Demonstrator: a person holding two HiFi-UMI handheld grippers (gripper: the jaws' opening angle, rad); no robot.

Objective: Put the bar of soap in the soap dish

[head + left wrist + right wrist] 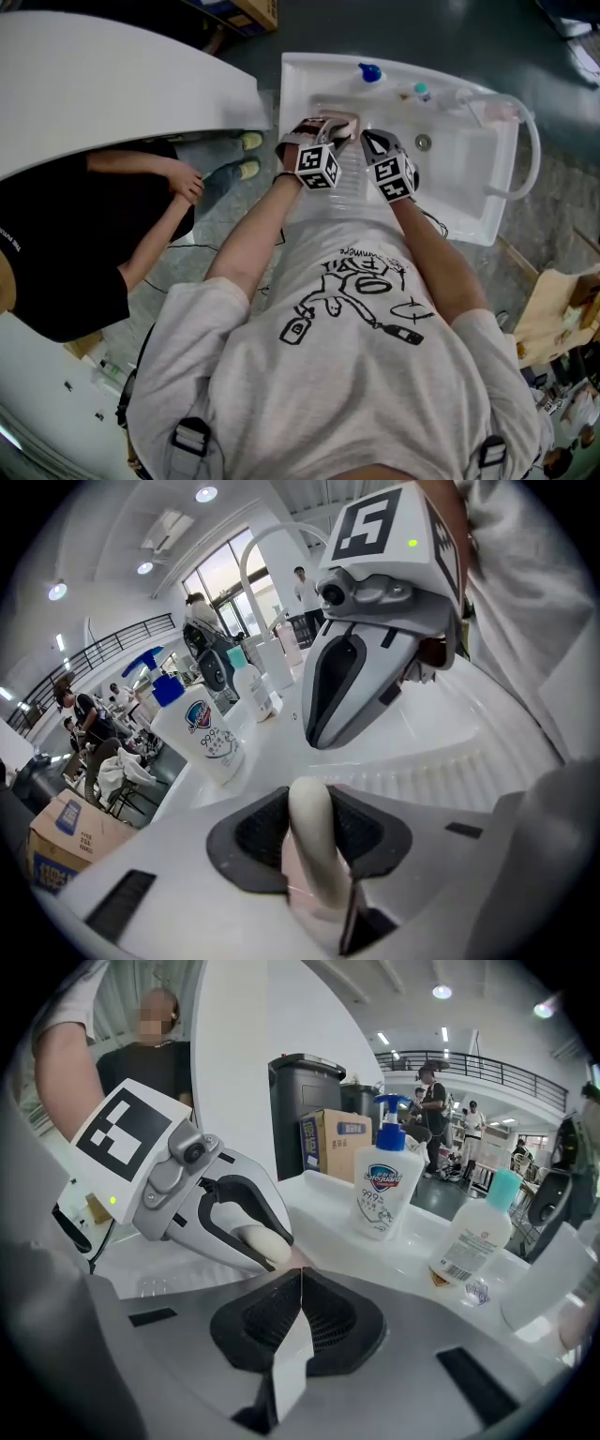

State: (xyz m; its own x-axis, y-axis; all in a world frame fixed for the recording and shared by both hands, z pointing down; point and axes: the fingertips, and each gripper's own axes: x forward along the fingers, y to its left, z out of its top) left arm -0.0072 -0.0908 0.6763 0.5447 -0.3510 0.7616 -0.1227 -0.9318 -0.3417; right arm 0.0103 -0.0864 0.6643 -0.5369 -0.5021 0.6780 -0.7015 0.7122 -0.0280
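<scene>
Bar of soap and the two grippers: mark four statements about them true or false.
1. The left gripper grips the bar of soap between its jaws. True.
2. The right gripper has its jaws wide apart. False: they are shut together on nothing.
3. A blue-topped pump bottle stands on the ledge of the sink. True.
4. The bar of soap lies loose in the basin. False: the left gripper holds it over the sink.

The pump bottle (384, 1183) and teal-capped bottle (480, 1232) crowd the sink's (394, 80) back ledge (faucet (531, 141) arching at right). My right claw (319, 728) fills mid-basin (459, 164); the drain side is open.
</scene>
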